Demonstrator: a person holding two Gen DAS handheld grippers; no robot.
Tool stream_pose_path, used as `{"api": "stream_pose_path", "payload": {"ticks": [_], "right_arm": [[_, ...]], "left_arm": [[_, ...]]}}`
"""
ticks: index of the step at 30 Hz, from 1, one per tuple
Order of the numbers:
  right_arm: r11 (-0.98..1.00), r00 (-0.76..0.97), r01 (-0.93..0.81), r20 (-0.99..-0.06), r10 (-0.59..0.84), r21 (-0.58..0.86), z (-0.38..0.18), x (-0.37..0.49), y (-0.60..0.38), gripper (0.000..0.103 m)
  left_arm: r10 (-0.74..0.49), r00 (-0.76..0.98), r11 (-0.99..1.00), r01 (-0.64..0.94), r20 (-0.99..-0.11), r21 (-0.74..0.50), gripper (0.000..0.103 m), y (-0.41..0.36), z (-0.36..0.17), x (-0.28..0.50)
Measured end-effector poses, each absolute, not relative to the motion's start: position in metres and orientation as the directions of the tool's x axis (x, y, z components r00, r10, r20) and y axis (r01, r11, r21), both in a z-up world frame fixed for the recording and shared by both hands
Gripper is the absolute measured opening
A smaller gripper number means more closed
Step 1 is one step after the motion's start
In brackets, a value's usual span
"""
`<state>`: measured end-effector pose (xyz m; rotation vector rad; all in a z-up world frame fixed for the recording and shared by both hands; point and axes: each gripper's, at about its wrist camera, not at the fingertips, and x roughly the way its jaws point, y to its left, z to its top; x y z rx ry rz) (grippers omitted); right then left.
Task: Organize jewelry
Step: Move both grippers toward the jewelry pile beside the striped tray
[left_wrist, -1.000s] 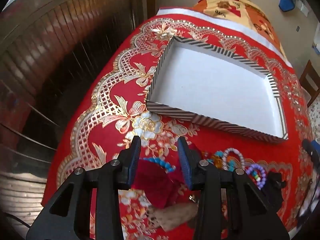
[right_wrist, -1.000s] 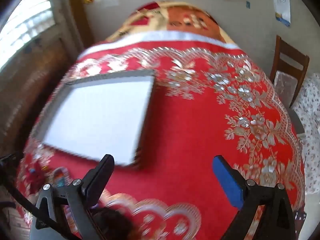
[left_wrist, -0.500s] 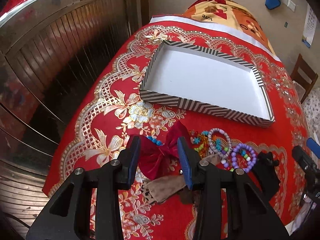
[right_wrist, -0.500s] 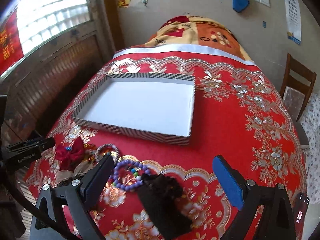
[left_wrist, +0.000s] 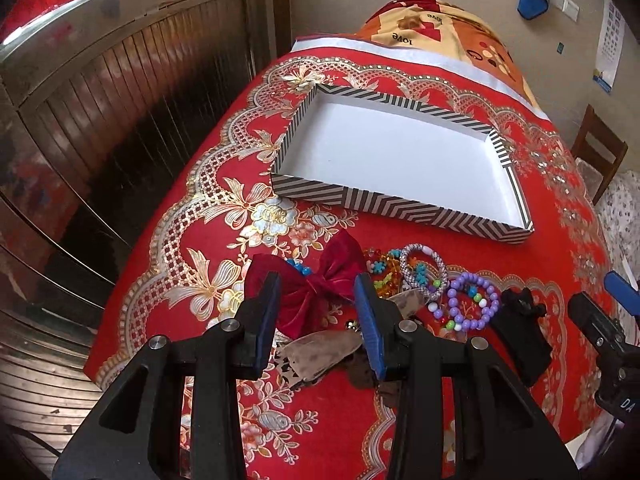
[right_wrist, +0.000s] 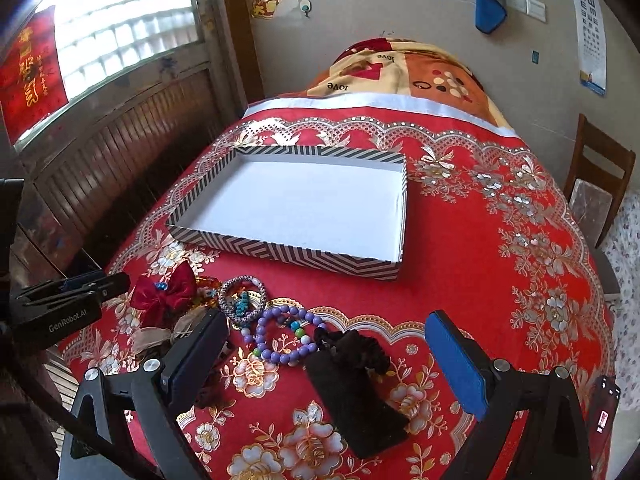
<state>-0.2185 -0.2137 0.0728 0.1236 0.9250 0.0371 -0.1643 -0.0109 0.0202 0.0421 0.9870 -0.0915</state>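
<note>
A shallow striped box (left_wrist: 384,208) with a bare white floor lies on the red tablecloth; it also shows in the right wrist view (right_wrist: 280,250). In front of it lies a pile: a red velvet bow (left_wrist: 316,284) (right_wrist: 166,292), a grey beaded bracelet (left_wrist: 424,268) (right_wrist: 244,300), a purple bead bracelet (left_wrist: 474,308) (right_wrist: 286,336), orange and blue beads (left_wrist: 380,268), a black hair tie with a black pouch (right_wrist: 352,376) (left_wrist: 520,332). My left gripper (left_wrist: 316,320) is open above the bow, holding nothing. My right gripper (right_wrist: 328,360) is wide open above the black pouch.
The table's left edge drops to a dark wooden wall panel (left_wrist: 120,120). A folded patterned blanket (right_wrist: 400,72) lies at the table's far end. A wooden chair (right_wrist: 596,196) stands at the right. A brownish fabric piece (left_wrist: 320,352) lies under the left fingers.
Both grippers have pulled back and up from the table, so the whole jewelry pile and box come into view. Both stay open and empty.
</note>
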Motion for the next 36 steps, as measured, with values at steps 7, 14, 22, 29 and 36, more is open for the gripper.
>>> {"api": "stream_pose_path", "payload": {"ticks": [7, 14, 22, 29, 36], "right_arm": [[0.992, 0.599, 0.025, -0.796, 0.086, 0.126, 0.0727, -0.2213, -0.2144, 0.098], [0.992, 0.596, 0.024, -0.798, 0.087, 0.125, 0.072, -0.2203, -0.2161, 0.098], [0.992, 0.591, 0.015, -0.801, 0.092, 0.125, 0.0695, -0.2179, -0.2156, 0.098], [0.992, 0.59, 0.002, -0.801, 0.1, 0.125, 0.0672, -0.2173, -0.2079, 0.098], [0.991, 0.59, 0.0, -0.8, 0.107, 0.133, 0.0654, -0.2156, -0.2069, 0.098]], "left_arm": [[-0.047, 0.547, 0.995, 0.098, -0.836, 0.008, 0.037, -0.0145, 0.0196, -0.1661], [-0.038, 0.546, 0.995, 0.102, -0.837, 0.021, 0.037, -0.0177, 0.0199, -0.1644], [-0.039, 0.546, 0.995, 0.101, -0.837, 0.02, 0.037, -0.0168, 0.0196, -0.163], [-0.041, 0.54, 0.995, 0.099, -0.84, 0.015, 0.037, -0.0129, 0.0174, -0.162], [-0.04, 0.54, 0.995, 0.099, -0.841, 0.016, 0.037, -0.0108, 0.0168, -0.1625]]}}
